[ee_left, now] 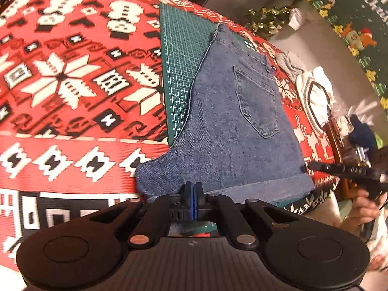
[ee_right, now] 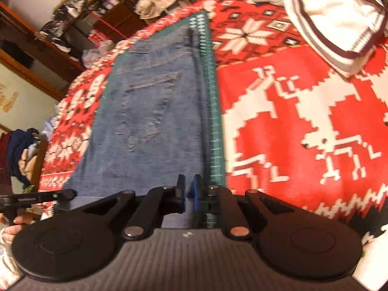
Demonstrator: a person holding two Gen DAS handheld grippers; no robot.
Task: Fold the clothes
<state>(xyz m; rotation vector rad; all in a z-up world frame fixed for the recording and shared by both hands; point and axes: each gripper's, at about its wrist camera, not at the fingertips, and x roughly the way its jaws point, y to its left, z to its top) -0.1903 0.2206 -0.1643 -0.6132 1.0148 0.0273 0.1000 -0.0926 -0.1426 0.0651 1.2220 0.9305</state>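
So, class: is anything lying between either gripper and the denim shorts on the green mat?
Nothing visible. The denim shorts lie flat on the green mat, their near hem right in front of the left gripper and the right gripper. The white sweater sits off to the side.

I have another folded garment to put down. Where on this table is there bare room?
The red patterned tablecloth lies bare left of the green cutting mat. The reindeer patch, between the mat and the white sweater, is bare too. The denim shorts fill most of the mat; the sweater's corner is crowded.
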